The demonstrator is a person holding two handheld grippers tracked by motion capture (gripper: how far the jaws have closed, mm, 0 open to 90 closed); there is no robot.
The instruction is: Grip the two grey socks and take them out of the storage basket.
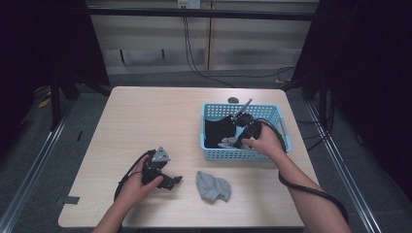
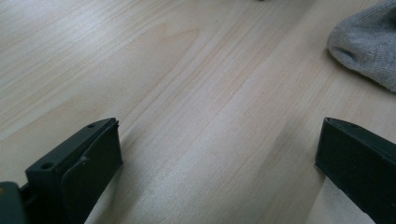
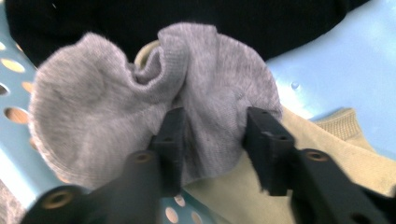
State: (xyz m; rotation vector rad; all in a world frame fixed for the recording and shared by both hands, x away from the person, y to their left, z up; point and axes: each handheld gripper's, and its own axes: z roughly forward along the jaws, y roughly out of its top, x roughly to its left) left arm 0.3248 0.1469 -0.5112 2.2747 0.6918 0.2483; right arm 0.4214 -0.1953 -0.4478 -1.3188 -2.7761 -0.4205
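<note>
- two grippers are in our hands: the left gripper [image 1: 167, 182] rests low on the wooden table [image 1: 145, 116], the right gripper [image 1: 236, 141] reaches down into the blue basket [image 1: 286, 131]
- in the right gripper view we see its jaws set around a bunched fold of a grey sock [image 3: 93, 107]; the pads sit against the fabric on both sides, so we read it as pinching the sock
- that sock lies in the basket against the perforated blue wall, on top of a beige cloth [image 3: 327, 140], with a black garment [image 3: 187, 18] behind it
- in the high view the black garment fills the left part of the basket, and the grey sock shows pale just beside our right hand [image 1: 265, 141]
- the left gripper stands wide, with bare table between its jaws in the left gripper view
- a second grey sock [image 1: 213, 187] lies flat on the table, near the left gripper and just in front of the basket, apart from both
</note>
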